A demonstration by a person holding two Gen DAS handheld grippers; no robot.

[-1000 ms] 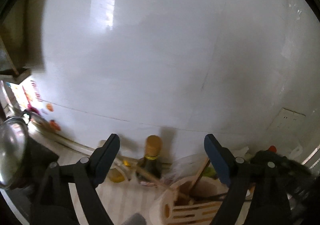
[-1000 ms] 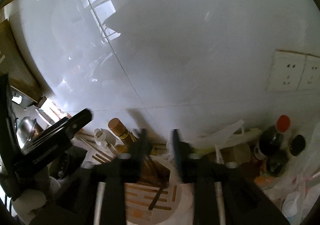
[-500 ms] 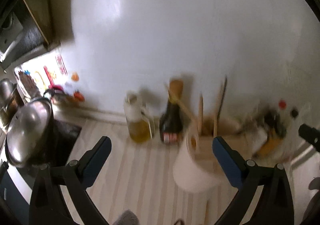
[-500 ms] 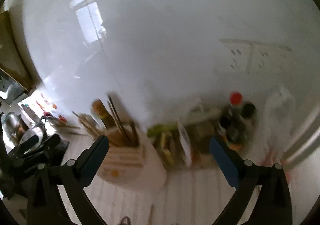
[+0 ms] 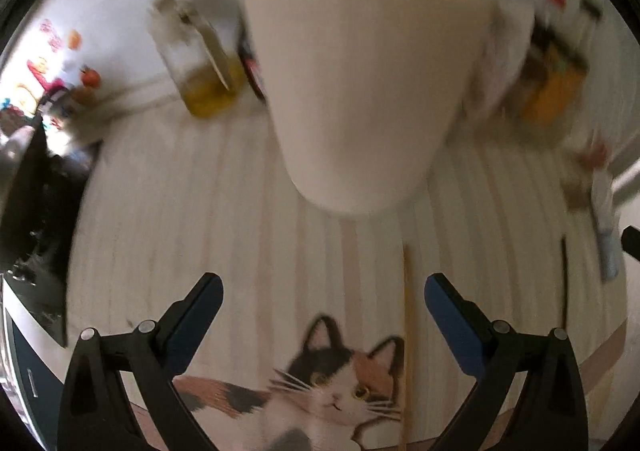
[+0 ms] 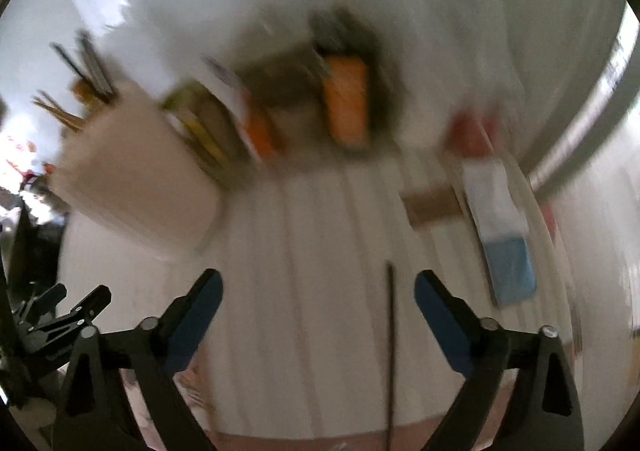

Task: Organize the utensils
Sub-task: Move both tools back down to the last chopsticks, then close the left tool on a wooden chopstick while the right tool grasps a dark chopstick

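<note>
A cream utensil holder (image 5: 360, 91) with several chopsticks sticking out of its top stands on the striped mat (image 5: 200, 219); it also shows at the left in the right wrist view (image 6: 132, 179). A light wooden chopstick (image 5: 407, 331) lies on the mat between my left gripper's fingers, near the right one. A dark chopstick (image 5: 564, 279) lies further right and shows between my right gripper's fingers (image 6: 390, 351). My left gripper (image 5: 322, 295) is open and empty above the mat. My right gripper (image 6: 318, 291) is open and empty.
An oil bottle (image 5: 204, 63) stands left of the holder. Sauce bottles and packets (image 6: 344, 103) crowd the back wall. A white and blue packet (image 6: 500, 219) lies at the right. A black stove (image 5: 36, 203) is at the left. A cat picture (image 5: 332, 387) decorates the mat.
Both grippers have tilted down from the wall toward the mat and come closer to it. The right gripper went from nearly shut to open. The views are motion-blurred.
</note>
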